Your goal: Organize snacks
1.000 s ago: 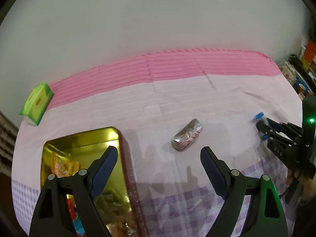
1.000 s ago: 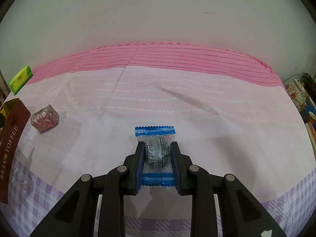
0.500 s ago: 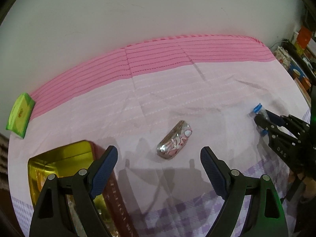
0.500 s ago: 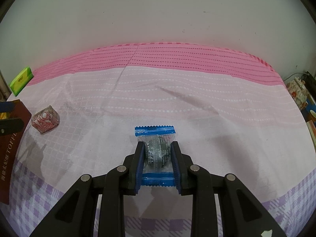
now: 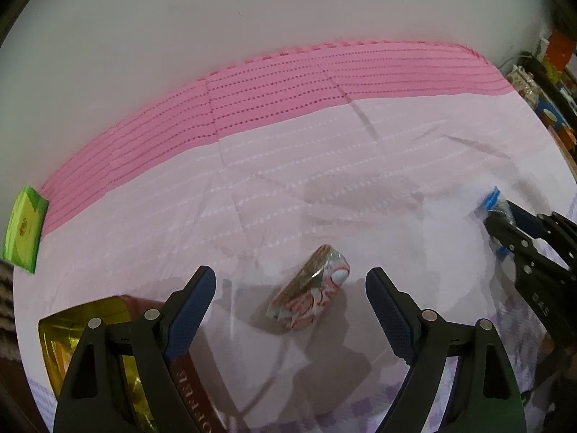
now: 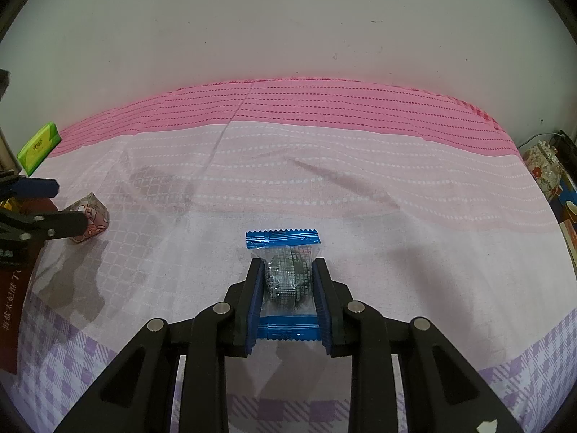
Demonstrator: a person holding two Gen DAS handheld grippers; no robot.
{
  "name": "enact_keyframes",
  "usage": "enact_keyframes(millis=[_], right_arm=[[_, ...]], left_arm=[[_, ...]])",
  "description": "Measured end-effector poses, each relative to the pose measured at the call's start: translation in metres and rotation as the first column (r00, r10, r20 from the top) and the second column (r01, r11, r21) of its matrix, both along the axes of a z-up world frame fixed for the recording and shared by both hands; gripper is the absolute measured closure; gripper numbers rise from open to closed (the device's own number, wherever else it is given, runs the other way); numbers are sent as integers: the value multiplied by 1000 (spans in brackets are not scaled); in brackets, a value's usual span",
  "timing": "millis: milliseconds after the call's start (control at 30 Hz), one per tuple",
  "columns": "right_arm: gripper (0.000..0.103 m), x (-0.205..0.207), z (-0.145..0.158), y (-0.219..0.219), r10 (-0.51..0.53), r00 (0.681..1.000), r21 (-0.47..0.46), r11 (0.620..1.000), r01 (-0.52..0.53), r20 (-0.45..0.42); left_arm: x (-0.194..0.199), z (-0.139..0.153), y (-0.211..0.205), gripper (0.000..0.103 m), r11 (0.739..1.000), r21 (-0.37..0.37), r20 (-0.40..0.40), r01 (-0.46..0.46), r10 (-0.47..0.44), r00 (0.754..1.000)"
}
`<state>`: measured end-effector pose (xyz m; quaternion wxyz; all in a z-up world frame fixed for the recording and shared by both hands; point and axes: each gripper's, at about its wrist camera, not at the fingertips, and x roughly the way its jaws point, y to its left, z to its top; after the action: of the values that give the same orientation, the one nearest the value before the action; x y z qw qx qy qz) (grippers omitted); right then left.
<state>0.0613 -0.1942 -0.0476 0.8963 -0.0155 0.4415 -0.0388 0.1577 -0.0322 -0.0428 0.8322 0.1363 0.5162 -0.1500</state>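
A blue-ended clear snack packet (image 6: 285,274) lies on a pink and lilac cloth (image 6: 360,187) covering the bench, clamped at its middle between the pads of the right gripper (image 6: 286,288), which is closed on it. To the left, a pink-patterned wrapped sweet (image 5: 310,290) rests on the cloth between the widely spread fingers of the left gripper (image 5: 290,288), which is open and touches nothing. At the near left stands an open gold-lined toffee tin (image 5: 65,328). A green packet (image 5: 23,231) lies at the far left edge, near the white wall (image 6: 288,18).
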Motion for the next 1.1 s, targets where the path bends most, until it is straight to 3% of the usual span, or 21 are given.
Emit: enact_keyframes(millis=[233,333,400,500,867,1100], right_arm=[[78,0,0,0,0,1000,0,1000,0,0],[78,0,0,0,0,1000,2,1000,0,0],[78,0,0,0,0,1000,4,1000,0,0],[78,0,-1,1,-1,1000,5,1000,1,0],[78,1,-1,1,-1,1000,6,1000,1,0],[78,0,-1,0,-1,1000,6,1000,1,0]], left_arm=[[9,-11,-3,36,1000,2,-32,-29,29,999],[12,-17,0,49,998,-20,-70,-59,58,996],[13,-17,2,64,996,-49,-92,-70,65,994],[11,-16,2,72,996,-42,-87,-73,69,994],[-1,-11,10,78,994,-33,-104,-102,98,990],[-17,0,15,78,991,-64,-112,-116,109,988]])
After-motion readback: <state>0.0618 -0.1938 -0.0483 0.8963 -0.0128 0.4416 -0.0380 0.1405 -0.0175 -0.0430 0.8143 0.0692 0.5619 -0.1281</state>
